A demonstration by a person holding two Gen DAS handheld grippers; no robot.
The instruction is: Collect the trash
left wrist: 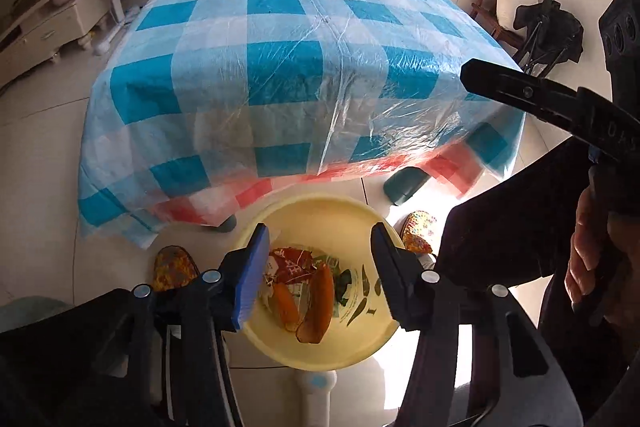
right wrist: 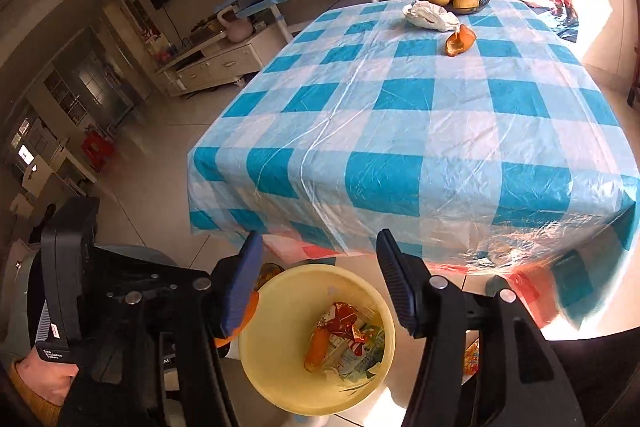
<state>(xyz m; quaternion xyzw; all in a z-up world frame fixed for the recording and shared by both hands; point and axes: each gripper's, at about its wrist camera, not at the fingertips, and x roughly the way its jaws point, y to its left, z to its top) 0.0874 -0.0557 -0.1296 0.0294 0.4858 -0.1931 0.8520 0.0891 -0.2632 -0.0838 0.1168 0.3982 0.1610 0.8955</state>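
Left wrist view shows the left gripper (left wrist: pixel 320 259) wide and empty above the yellow bin (left wrist: pixel 320 351) at lower centre, seemingly for dropping peels, while orange peel (right wrist: pixel 460 41) and crumpled plastic bag (right wrist: pixel 430 17) wait upper right; the right gripper (right wrist: pixel 320 267) also gapes.
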